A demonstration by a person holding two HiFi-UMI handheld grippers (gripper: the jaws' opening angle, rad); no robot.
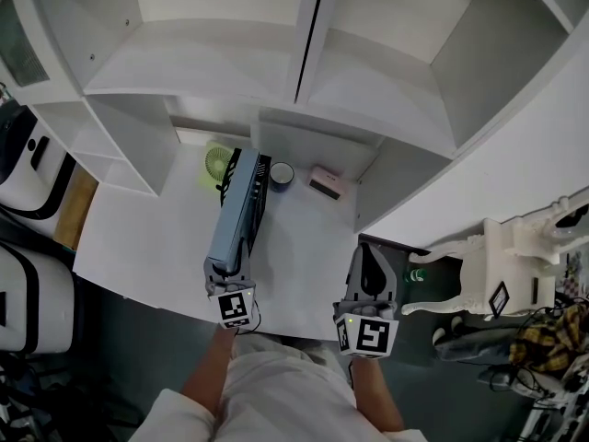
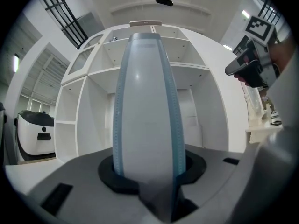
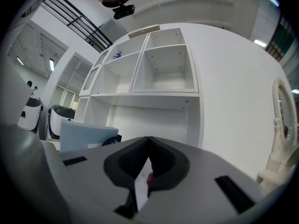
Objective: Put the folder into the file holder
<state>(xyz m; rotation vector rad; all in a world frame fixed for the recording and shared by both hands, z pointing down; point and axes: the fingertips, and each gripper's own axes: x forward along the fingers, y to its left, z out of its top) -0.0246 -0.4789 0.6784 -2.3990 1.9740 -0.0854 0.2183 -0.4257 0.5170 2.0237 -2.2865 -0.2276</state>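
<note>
The pale blue-grey plastic folder, pinched on edge by the left gripper, looks partway into the black file holder and is not yet released. The right gripper is pressed together, empty.

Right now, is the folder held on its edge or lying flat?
On its edge. The left gripper clamps the folder, spine upright between its jaws; the head view shows only a narrow strip.

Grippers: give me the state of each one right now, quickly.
Left gripper: closed on the pale blue-grey plastic folder.
Right gripper: closed, holding nothing.
</note>
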